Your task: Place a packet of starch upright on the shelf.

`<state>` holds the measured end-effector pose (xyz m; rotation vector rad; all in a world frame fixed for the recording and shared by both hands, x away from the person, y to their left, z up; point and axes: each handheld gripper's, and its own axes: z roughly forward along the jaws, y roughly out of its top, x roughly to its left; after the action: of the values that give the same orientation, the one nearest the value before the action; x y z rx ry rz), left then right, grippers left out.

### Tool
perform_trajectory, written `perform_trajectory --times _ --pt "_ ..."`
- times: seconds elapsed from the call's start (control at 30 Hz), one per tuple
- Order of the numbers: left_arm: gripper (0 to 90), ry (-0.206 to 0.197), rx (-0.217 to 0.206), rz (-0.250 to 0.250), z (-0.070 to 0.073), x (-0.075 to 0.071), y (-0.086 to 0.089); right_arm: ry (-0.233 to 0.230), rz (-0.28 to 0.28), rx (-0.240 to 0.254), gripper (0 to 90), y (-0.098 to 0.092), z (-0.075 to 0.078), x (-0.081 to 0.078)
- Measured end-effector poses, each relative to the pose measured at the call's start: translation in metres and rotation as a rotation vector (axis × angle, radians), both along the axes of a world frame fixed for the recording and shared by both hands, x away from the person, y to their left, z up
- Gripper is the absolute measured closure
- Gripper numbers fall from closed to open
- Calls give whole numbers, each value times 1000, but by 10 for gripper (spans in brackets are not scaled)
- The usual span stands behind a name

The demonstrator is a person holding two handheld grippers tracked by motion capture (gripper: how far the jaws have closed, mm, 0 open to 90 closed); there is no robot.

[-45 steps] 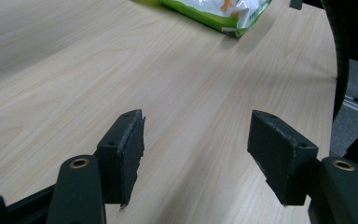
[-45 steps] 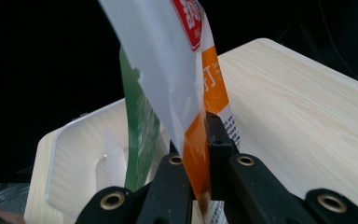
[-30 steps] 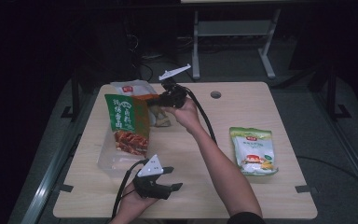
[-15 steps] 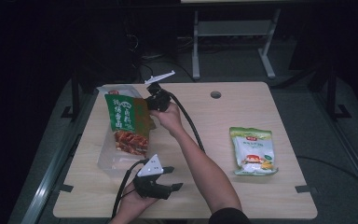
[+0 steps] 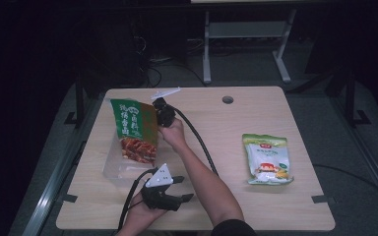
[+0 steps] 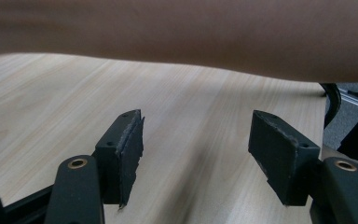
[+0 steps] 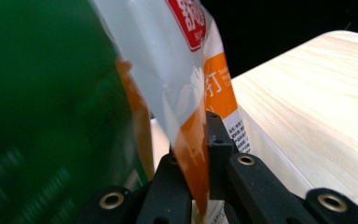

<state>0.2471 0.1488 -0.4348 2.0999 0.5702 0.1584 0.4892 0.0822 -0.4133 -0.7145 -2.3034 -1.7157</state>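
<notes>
**Green snack bag held upright over a clear bin**

The green snack bag (image 5: 133,129) stands upright in the left-centre of the high view, its lower end inside a clear plastic bin (image 5: 112,169) on the wooden table (image 5: 226,128). Its printed front shows white lettering above a picture of reddish-brown food. In the right gripper view the same bag (image 7: 46,116) is a blurred green mass across the left half of the frame.

The right gripper (image 5: 165,117) sits just right of the bag's upper edge in the high view, the person's forearm reaching up to it from the bottom of the frame. In its own view the right gripper (image 7: 196,154) has its jaws pressed together on a white and orange packet (image 7: 186,70), which rises from between them toward the top of the frame, just beside the green bag.

The left gripper (image 5: 177,192) lies low in the high view, near the table's front edge, below the bin. In its own view the left gripper (image 6: 196,154) has its jaws spread wide with bare tabletop between them and a forearm crossing the top of the frame.

A pale green and white pouch (image 5: 267,158) lies flat at the right of the high view, well apart from both grippers.
</notes>
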Motion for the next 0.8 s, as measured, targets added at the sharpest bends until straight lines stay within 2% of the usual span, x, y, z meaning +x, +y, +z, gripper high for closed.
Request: perform_trajectory --times 0.3,0.53,0.63,0.7,0.8 --pt "346 5 5 1 -1 1 -2 -11 6 -71 896 -15 -7 0" --pt "341 3 12 2 -2 1 -2 4 0 -96 888 -17 -8 0" --pt "339 8 12 4 -2 2 -1 -26 -6 -125 812 -17 -3 -1" --pt "333 6 19 2 -2 2 -1 -33 -14 -117 763 -21 2 -2" --pt "321 6 22 6 -2 3 -1 -34 -17 -140 690 -28 9 -3"
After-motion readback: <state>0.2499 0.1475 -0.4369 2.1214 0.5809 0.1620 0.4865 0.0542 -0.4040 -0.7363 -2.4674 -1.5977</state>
